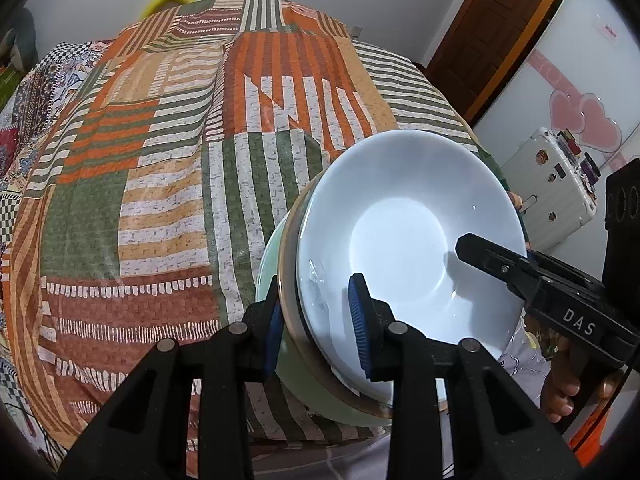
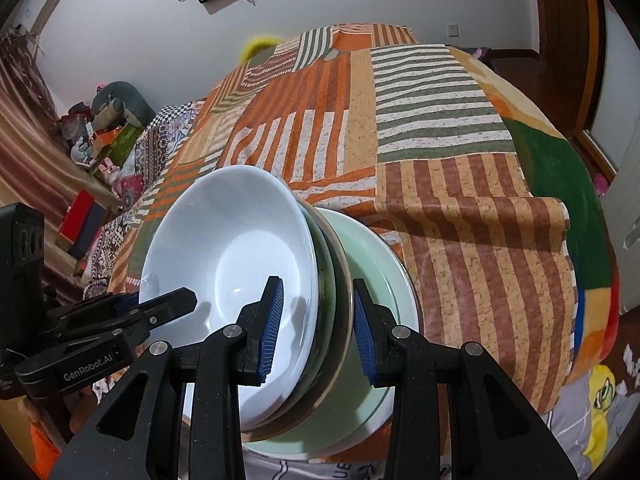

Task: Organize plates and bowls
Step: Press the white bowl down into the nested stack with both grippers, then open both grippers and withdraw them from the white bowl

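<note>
Over the patchwork bedspread (image 1: pixel 192 168), both grippers clamp one nested stack of dishes, tilted on edge. Left gripper (image 1: pixel 316 332): jaws partly closed, blue ribbed pads (image 1: pixel 362 328) pinching the stack's rim at 6 o'clock in its own view, one pad inside the white bowl (image 1: pixel 408 236), the other against the outer dishes. Right gripper (image 2: pixel 318 328): same narrow grip w/ pads on either side of the rim at approx 6 o'clock in the right wrist view, one inside the white bowl (image 2: pixel 224 256), the other on the pale green plate (image 2: pixel 376 264) side. Each gripper shows in the other's view: right one enters at 3 o'clock (image 1: pixel 520 268), left one at 9 o'clock (image 2: pixel 132 312). Both point steeply down; a hand (image 1: pixel 564 384) grips the right handle. White bowl is glossy, round, deep. Behind it sits a dish w/ a brownish rim (image 1: pixel 290 280), then the pale green plate (image 1: pixel 268 256), smooth ceramic. Bedspread is striped fabric in orange, green, tan, w/ wrinkles. White suitcase (image 1: pixel 548 188) w/ stickers at 3 o'clock in the left wrist view.
</note>
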`<action>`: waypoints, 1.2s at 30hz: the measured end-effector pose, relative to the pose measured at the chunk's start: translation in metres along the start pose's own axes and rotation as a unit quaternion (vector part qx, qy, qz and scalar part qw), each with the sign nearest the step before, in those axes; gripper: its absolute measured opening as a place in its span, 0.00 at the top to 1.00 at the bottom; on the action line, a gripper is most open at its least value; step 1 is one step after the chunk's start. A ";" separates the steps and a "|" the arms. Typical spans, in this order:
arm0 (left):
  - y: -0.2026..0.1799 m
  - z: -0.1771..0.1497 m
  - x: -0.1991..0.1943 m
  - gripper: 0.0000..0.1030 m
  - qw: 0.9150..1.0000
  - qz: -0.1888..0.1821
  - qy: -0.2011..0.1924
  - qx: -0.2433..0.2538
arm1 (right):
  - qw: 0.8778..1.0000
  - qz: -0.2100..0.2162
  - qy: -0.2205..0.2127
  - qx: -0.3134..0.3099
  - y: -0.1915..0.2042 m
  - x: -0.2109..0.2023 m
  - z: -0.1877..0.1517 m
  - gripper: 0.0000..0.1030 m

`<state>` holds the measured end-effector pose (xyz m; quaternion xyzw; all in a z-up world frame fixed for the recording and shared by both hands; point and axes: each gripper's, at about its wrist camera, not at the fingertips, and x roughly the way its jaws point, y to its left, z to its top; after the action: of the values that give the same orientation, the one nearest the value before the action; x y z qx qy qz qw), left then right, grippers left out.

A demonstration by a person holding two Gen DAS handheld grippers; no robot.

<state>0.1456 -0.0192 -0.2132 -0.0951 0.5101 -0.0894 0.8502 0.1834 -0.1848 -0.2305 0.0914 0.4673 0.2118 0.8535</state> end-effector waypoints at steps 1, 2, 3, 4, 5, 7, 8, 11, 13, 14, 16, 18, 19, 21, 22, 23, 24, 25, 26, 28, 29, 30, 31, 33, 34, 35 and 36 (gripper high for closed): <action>0.000 -0.001 0.000 0.70 1.000 0.001 -0.001 0.001 | 1.000 0.000 0.000 -0.002 0.000 0.000 -0.001 0.70; -0.001 -0.001 0.000 0.70 1.000 0.002 -0.001 0.004 | 1.000 -0.002 0.000 -0.006 0.001 0.000 -0.001 0.70; -0.001 -0.002 0.000 0.70 1.000 0.003 -0.001 0.005 | 1.000 -0.002 0.000 -0.010 0.001 0.000 0.000 0.68; -0.001 -0.002 -0.002 0.70 1.000 0.004 -0.004 0.003 | 1.000 -0.004 0.001 -0.013 0.003 0.001 0.000 0.68; -0.002 -0.003 -0.004 0.70 1.000 0.009 -0.008 0.004 | 1.000 -0.010 -0.001 -0.017 0.004 0.001 0.001 0.68; -0.003 -0.005 -0.011 0.70 1.000 0.021 -0.017 0.010 | 0.999 -0.027 -0.007 -0.026 0.006 -0.002 0.002 0.68; -0.003 -0.005 -0.017 0.68 0.999 0.026 -0.024 0.013 | 0.999 -0.031 -0.008 -0.030 0.007 -0.004 0.003 0.68; -0.004 -0.006 -0.037 0.68 0.998 0.031 -0.047 0.015 | 0.999 -0.031 -0.022 -0.035 0.007 -0.018 0.003 0.68; -0.006 -0.008 -0.056 0.68 0.997 0.029 -0.071 0.016 | 0.998 -0.037 -0.038 -0.045 0.010 -0.031 0.003 0.67; -0.009 -0.008 -0.067 0.68 0.996 0.028 -0.084 0.018 | 0.997 -0.040 -0.047 -0.051 0.013 -0.038 0.003 0.67; -0.015 -0.010 -0.089 0.67 0.993 0.028 -0.115 0.025 | 0.995 -0.039 -0.069 -0.064 0.019 -0.057 0.002 0.67; -0.023 -0.012 -0.111 0.62 0.988 0.032 -0.147 0.034 | 0.992 -0.037 -0.090 -0.076 0.027 -0.073 0.002 0.67; -0.027 -0.015 -0.124 0.59 0.984 0.034 -0.169 0.040 | 0.991 -0.036 -0.101 -0.082 0.031 -0.080 0.002 0.67; -0.035 -0.019 -0.145 0.54 0.977 0.039 -0.202 0.048 | 0.987 -0.033 -0.127 -0.095 0.041 -0.098 0.002 0.67; -0.040 -0.022 -0.158 0.52 0.973 0.040 -0.222 0.052 | 0.985 -0.031 -0.137 -0.100 0.045 -0.106 0.002 0.66; -0.043 -0.024 -0.167 0.49 0.970 0.040 -0.235 0.054 | 0.983 -0.027 -0.149 -0.106 0.049 -0.115 0.001 0.65; -0.045 -0.027 -0.177 0.48 0.966 0.038 -0.248 0.056 | 0.980 -0.022 -0.162 -0.110 0.055 -0.123 0.000 0.62; -0.047 -0.030 -0.188 0.45 0.962 0.035 -0.264 0.056 | 0.978 -0.018 -0.172 -0.112 0.059 -0.129 0.000 0.60; -0.048 -0.031 -0.195 0.42 0.960 0.032 -0.274 0.055 | 0.976 -0.012 -0.186 -0.115 0.063 -0.139 -0.001 0.59; -0.051 -0.037 -0.212 0.37 0.952 0.029 -0.299 0.054 | 0.970 -0.007 -0.212 -0.121 0.068 -0.154 -0.004 0.54; -0.051 -0.039 -0.219 0.32 0.949 0.029 -0.309 0.055 | 0.966 -0.005 -0.226 -0.125 0.071 -0.162 -0.006 0.53; -0.052 -0.042 -0.224 0.29 0.946 0.031 -0.319 0.055 | 0.963 -0.002 -0.238 -0.129 0.073 -0.168 -0.007 0.51; -0.054 -0.045 -0.231 0.23 0.941 0.034 -0.331 0.055 | 0.960 0.000 -0.247 -0.131 0.075 -0.173 -0.008 0.48; -0.055 -0.050 -0.239 0.14 0.935 0.038 -0.349 0.056 | 0.955 0.005 -0.264 -0.134 0.077 -0.182 -0.009 0.38; -0.056 -0.052 -0.244 0.11 0.931 0.041 -0.358 0.057 | 0.952 0.007 -0.275 -0.135 0.078 -0.187 -0.010 0.32; -0.056 -0.053 -0.247 0.08 0.928 0.042 -0.365 0.058 | 0.950 0.006 -0.281 -0.137 0.079 -0.188 -0.011 0.30; -0.057 -0.055 -0.249 0.07 0.926 0.043 -0.369 0.060 | 0.947 0.005 -0.288 -0.140 0.080 -0.190 -0.011 0.26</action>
<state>-0.0214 -0.0160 -0.0124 -0.0485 0.1575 -0.0415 0.9854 0.0623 -0.1982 -0.0637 0.0311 0.1668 0.2442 0.9548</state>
